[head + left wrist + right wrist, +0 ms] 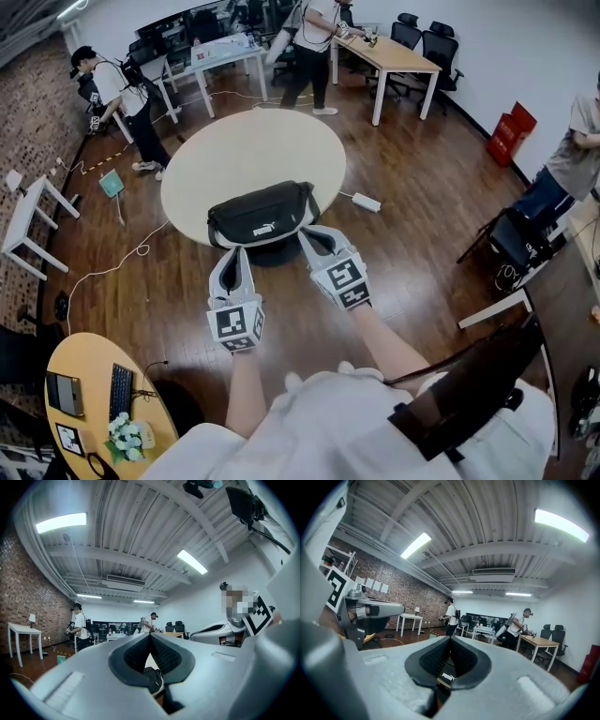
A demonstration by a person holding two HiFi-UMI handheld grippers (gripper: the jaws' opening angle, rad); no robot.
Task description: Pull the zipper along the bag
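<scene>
A black waist bag (pixel 262 214) with a white logo lies at the near edge of a round beige table (pixel 253 141). My left gripper (pixel 235 251) points at the bag's lower left edge, shut, with nothing between its pads. My right gripper (pixel 309 232) points at the bag's lower right end, and its jaws also meet at the tips. In the left gripper view the left gripper (pixel 150 635) is shut, with a bit of the bag (pixel 152 677) showing below. The right gripper view shows the right gripper (pixel 450 638) the same way, the bag's logo (pixel 447 673) beyond. The zipper pull is not visible.
A white adapter (pixel 366 202) with a cable lies on the wooden floor right of the table. A small round desk (pixel 66 361) with a keyboard is at the lower left, and a black chair (pixel 511 239) at the right. People stand at desks (pixel 394 56) farther back.
</scene>
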